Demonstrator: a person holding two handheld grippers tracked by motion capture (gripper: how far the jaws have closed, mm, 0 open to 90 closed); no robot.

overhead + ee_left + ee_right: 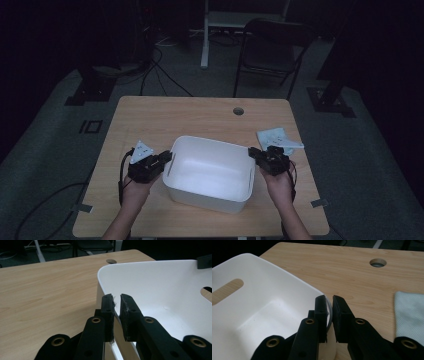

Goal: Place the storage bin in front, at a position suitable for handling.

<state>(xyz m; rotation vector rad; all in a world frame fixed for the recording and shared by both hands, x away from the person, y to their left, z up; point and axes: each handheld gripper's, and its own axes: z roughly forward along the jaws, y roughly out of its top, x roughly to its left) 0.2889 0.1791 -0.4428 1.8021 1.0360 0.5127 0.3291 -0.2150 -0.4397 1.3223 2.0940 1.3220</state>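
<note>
Both hands (136, 192) reach the white bin (210, 172) mid-tabletop (165, 112) from high up. Left hand-held gripper (117, 305) pinches its left wall; right hand-held gripper (330, 305) clamps the opposite rim. I fear uneven lifting tilts it, thin rim slipping free.

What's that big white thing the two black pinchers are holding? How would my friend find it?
Look at the wooden table; near its front middle sits a white plastic bin, open on top and empty. The left gripper and right gripper each pinch one of its side walls. It is tall, with slot handles, unlike the flat pale cloth lying beside it.
</note>
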